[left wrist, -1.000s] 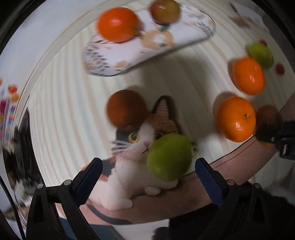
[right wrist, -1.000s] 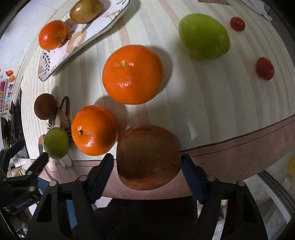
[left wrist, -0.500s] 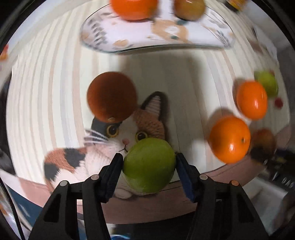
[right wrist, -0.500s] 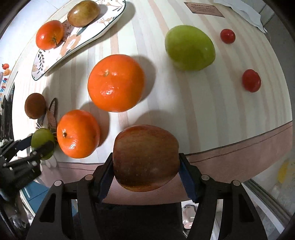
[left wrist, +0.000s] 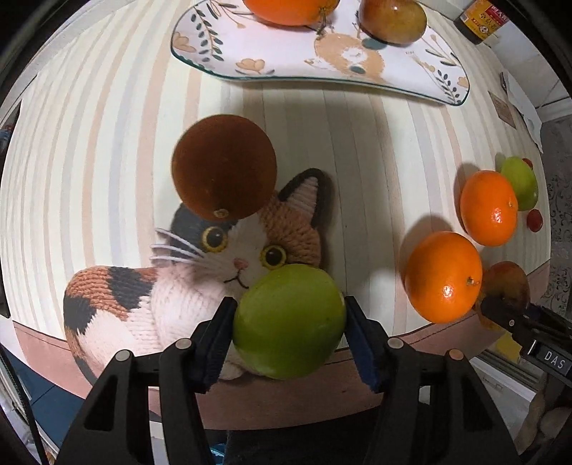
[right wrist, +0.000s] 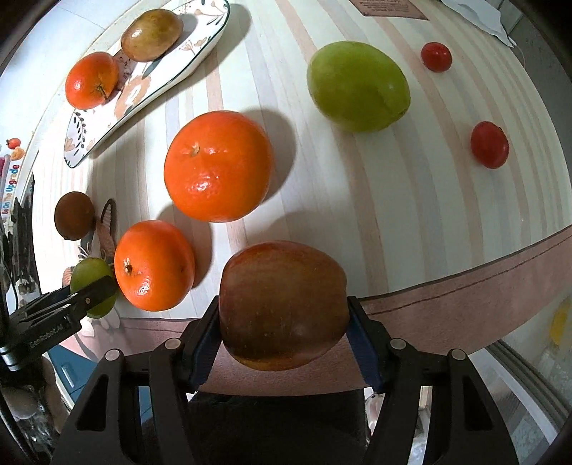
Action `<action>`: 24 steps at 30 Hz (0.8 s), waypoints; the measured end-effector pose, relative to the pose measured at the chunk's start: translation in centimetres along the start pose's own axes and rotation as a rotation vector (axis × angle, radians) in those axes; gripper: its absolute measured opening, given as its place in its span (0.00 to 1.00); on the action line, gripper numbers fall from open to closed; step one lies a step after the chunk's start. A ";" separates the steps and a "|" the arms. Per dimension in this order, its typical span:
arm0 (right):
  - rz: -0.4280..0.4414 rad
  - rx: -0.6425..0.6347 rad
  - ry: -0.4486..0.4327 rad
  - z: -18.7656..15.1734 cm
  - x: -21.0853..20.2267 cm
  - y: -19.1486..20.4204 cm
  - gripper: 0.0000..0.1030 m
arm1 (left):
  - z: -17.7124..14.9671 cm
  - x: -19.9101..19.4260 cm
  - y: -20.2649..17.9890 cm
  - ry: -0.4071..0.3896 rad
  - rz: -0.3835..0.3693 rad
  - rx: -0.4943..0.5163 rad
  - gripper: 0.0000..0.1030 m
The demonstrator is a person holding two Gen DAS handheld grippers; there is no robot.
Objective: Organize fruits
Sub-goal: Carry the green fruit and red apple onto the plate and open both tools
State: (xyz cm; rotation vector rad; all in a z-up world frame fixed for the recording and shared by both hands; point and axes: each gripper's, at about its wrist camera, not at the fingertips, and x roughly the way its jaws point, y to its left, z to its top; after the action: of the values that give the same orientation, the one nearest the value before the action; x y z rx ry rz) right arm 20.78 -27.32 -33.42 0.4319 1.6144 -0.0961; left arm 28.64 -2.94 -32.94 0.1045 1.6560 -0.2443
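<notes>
Two grippers each clamp a fruit at the near edge of a striped table (right wrist: 411, 200). Pointing straight down, the left gripper (left wrist: 289, 331) has its blue pads pressed on both sides of a green fruit (left wrist: 287, 322), which sits over the front of a knitted cat mat (left wrist: 150, 304), just below the cat's face. Across the table from it, the right gripper (right wrist: 282, 332) grips a reddish-brown apple (right wrist: 282, 304) by its flanks, jaws about half spread, above the table's brown border strip.

Taking the cat mat as the landmark: a fuzzy brown kiwi (left wrist: 223, 166) rests on the cat's head, covering one ear. Beyond the mat, at the far side of the table, lies a floral-printed plate (left wrist: 357, 64) bearing a tangerine (left wrist: 289, 10) and a brown-green mango (left wrist: 391, 19). Well to the mat's right sit two loose tangerines, the nearer (left wrist: 443, 275) by the table's edge and just beside the held apple, the farther (left wrist: 488, 207) behind it. Farther right still lies a second, larger green fruit (right wrist: 357, 86), with two small red tomatoes, one (right wrist: 436, 56) toward the far edge, the other (right wrist: 489, 144) nearer. A dark labelled bottle (left wrist: 481, 19) stands past the plate's right end, only partly in view.
</notes>
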 end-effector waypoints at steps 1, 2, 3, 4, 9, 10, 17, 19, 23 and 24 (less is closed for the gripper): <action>0.001 -0.001 -0.007 0.0 -0.3 -0.1 0.65 | 0.0 -0.4 0.0 -0.006 0.000 -0.002 0.55; 0.004 0.000 -0.014 -0.1 -0.9 -0.4 0.65 | 0.0 -1.1 0.0 -0.019 -0.006 -0.003 0.55; 0.008 0.000 -0.021 -0.1 -1.0 -0.3 0.65 | 0.1 -1.8 -0.2 -0.027 -0.011 -0.004 0.55; 0.014 -0.003 -0.030 0.0 -1.6 -0.2 0.65 | 0.1 -2.6 -0.2 -0.039 -0.020 -0.005 0.55; 0.035 -0.035 -0.104 0.6 -5.9 0.6 0.65 | 0.9 -8.0 -0.6 -0.135 -0.090 -0.010 0.55; 0.045 -0.046 -0.125 1.1 -7.0 1.1 0.65 | 1.3 -9.2 -0.6 -0.156 -0.107 -0.015 0.55; 0.089 -0.111 -0.223 6.6 -11.2 5.0 0.65 | 6.4 -13.6 0.8 -0.251 -0.116 -0.057 0.55; 0.083 -0.124 -0.234 9.0 -10.9 6.3 0.65 | 7.9 -13.4 1.5 -0.250 -0.096 -0.076 0.55; 0.045 -0.142 -0.222 13.2 -7.9 9.6 0.65 | 11.6 -11.0 3.3 -0.199 -0.058 -0.117 0.55; 0.029 -0.148 -0.210 14.2 -7.1 10.2 0.65 | 12.1 -10.5 3.6 -0.187 -0.055 -0.127 0.55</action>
State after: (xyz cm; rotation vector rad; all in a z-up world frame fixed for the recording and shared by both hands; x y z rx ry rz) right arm 37.77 -24.01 -25.92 0.3195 1.3976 -0.0001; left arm 42.25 -1.34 -23.88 -0.0584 1.4852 -0.1841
